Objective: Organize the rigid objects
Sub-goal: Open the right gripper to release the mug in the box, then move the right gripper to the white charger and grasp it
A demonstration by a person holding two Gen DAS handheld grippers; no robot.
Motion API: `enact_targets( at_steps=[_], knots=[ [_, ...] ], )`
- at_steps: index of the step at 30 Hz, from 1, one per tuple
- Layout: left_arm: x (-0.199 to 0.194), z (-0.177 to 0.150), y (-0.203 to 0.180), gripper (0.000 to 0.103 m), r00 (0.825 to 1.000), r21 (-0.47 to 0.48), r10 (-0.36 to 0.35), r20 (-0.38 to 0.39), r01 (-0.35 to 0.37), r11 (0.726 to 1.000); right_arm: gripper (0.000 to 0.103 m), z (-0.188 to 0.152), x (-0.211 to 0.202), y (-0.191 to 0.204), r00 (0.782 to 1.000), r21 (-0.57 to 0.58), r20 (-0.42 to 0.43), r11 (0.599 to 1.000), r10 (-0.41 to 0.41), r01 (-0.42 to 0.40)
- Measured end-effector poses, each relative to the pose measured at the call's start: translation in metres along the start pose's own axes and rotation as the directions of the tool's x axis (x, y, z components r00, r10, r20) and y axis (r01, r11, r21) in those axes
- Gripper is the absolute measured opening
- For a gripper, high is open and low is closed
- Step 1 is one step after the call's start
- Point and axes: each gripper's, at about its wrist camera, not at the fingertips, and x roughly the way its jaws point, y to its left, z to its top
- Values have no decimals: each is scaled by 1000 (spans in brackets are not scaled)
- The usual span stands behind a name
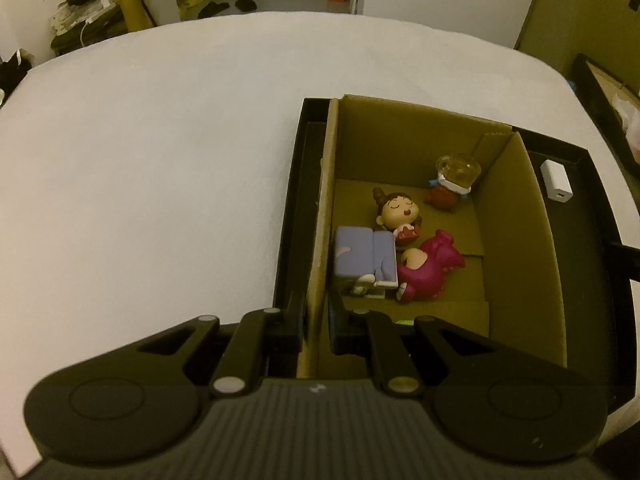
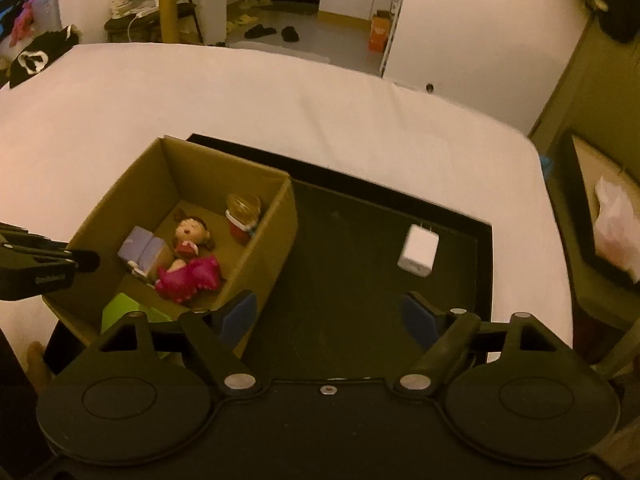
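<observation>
Toys sit in your cardboard box [image 1: 516,216], which stands in the left part of a black tray [image 2: 360,240] on the white bed [image 1: 160,140]; your left gripper [image 1: 316,320] is clamped shut on the box's near-left wall, one finger outside, one inside; your right gripper [image 2: 328,316] hangs over bare tray floor just right of the box, jaws wide apart, nothing between them; its left pad [image 2: 236,316] is just beside the box's right wall, can't tell if touching. Near corner of the box: a green card [image 2: 120,312], partly hidden by the gripper; next, a pink dragon figure [image 1: 428,268] lying on its side, touching a lavender block [image 1: 364,256] to its left; behind those, a doll with closed eyes [image 1: 396,212] on its back; far right corner, a red figure with a beer mug on top [image 1: 452,184], upright. White charger [image 2: 418,252] lies alone on the tray floor, well apart from the box, beyond your right gripper.
</observation>
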Motion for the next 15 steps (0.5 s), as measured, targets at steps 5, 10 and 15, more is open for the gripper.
enact_targets(
  at_steps=[5,10,15],
  knots=[
    [-2,7,-13,17,998,48,61,-32,-59,997,86,-3,5,-16,999,36,-21,999,32,-31],
    [1,14,-21,29,989,64,131,-63,-127,990,88,-7,14,-33,999,67,-30,997,42,-40],
    [6,20,-29,56,974,107,217,-69,-209,972,89,-10,29,-57,998,132,-32,990,53,-49]
  ],
)
